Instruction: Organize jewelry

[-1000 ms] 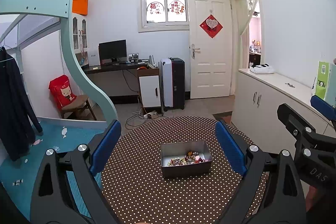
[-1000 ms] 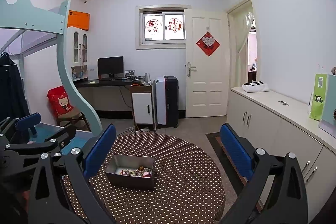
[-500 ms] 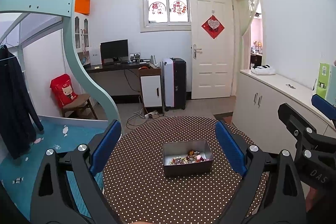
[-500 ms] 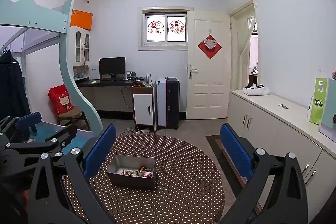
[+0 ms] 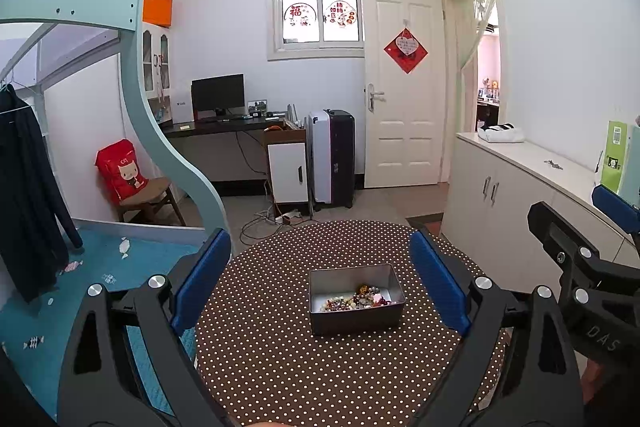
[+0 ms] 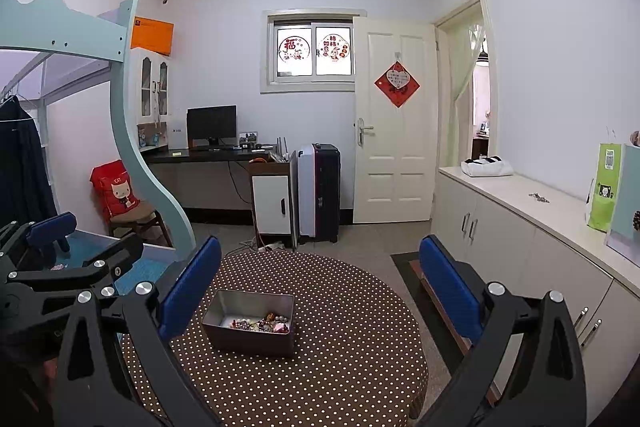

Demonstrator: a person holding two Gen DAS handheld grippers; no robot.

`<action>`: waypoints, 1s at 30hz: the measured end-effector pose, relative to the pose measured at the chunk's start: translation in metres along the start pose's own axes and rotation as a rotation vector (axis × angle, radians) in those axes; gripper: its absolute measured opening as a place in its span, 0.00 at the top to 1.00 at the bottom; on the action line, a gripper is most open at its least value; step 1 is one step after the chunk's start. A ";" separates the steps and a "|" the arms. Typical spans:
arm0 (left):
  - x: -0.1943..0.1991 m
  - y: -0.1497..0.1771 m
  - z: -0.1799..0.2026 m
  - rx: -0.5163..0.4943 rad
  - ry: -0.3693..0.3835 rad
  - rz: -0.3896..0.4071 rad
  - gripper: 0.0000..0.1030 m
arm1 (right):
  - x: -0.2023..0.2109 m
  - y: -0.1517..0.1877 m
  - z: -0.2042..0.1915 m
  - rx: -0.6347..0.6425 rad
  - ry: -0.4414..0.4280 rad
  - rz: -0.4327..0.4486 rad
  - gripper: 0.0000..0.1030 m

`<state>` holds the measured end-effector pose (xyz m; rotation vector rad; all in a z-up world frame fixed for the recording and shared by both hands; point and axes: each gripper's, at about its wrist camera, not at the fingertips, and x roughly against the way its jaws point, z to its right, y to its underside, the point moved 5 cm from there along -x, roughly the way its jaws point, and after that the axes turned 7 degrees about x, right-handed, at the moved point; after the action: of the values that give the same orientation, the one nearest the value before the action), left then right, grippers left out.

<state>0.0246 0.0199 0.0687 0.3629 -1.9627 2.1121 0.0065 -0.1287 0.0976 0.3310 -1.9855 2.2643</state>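
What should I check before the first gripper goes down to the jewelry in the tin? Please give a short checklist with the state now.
1. Left hand-held gripper open and empty: ok.
2. Right hand-held gripper open and empty: ok.
3. Tin upright on the table, no lid: ok.
4. Jewelry inside the tin: ok, heaped at one side.
5. Pieces free of each other: cannot tell, too small.
6. A place on the table to sort pieces into: not ok, only the tin shows.
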 end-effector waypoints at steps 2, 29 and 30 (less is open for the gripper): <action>0.000 0.000 0.000 -0.001 0.000 -0.002 0.11 | 0.000 0.001 0.000 -0.001 0.001 -0.004 0.07; -0.003 0.000 -0.001 0.002 -0.008 -0.017 0.11 | -0.002 0.002 0.001 -0.019 -0.002 -0.016 0.07; -0.002 0.000 0.000 0.001 -0.009 -0.016 0.11 | -0.001 0.002 0.001 -0.020 -0.003 -0.016 0.07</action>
<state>0.0261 0.0201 0.0676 0.3880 -1.9568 2.1057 0.0076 -0.1296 0.0957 0.3474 -1.9982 2.2339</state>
